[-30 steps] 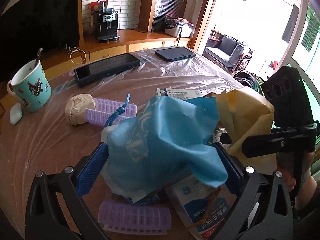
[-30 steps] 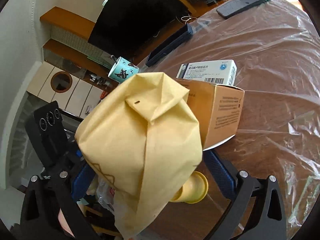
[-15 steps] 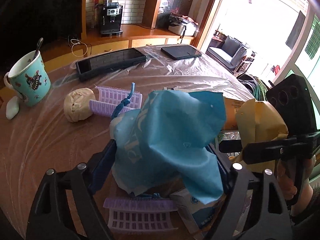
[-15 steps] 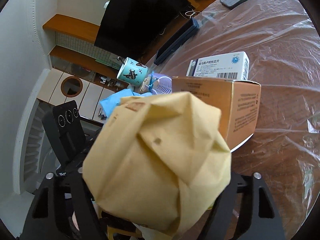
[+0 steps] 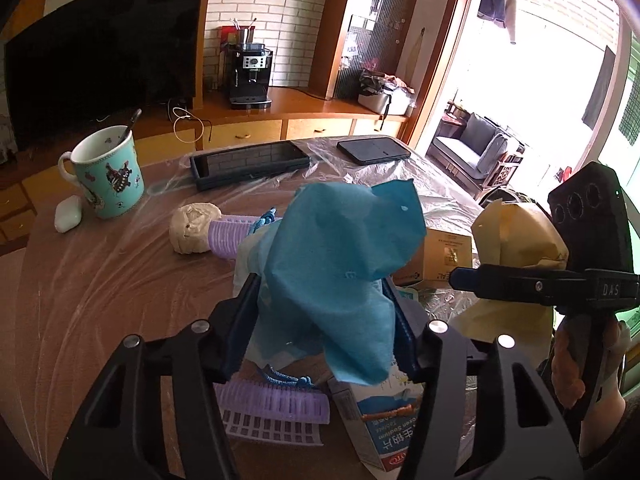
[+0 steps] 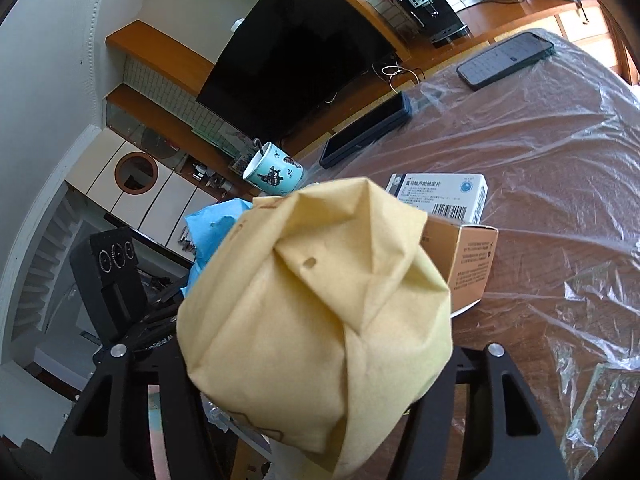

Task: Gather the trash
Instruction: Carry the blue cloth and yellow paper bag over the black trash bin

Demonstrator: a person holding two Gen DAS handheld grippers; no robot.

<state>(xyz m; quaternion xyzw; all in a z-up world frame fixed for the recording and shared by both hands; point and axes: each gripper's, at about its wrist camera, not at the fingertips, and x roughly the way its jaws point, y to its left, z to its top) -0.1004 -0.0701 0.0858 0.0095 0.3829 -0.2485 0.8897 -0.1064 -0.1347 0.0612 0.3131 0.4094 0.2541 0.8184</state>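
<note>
Blue crumpled paper [image 5: 340, 276] sits centre frame, squeezed by the closing left gripper [image 5: 320, 320]; at right, the right gripper [image 6: 316, 364] closes on yellow crumpled paper [image 6: 316, 312]. Both wads look gripped and clear of the table [image 5: 100, 300]; next they need a bin, which is nowhere visible. Fingertips hide behind the paper.

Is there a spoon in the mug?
Yes, a dark handle sticks out over the rim of the mug in the left wrist view.

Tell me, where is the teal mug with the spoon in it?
In the left wrist view, the teal mug stands at the table's far left, beside a small white case.
</note>
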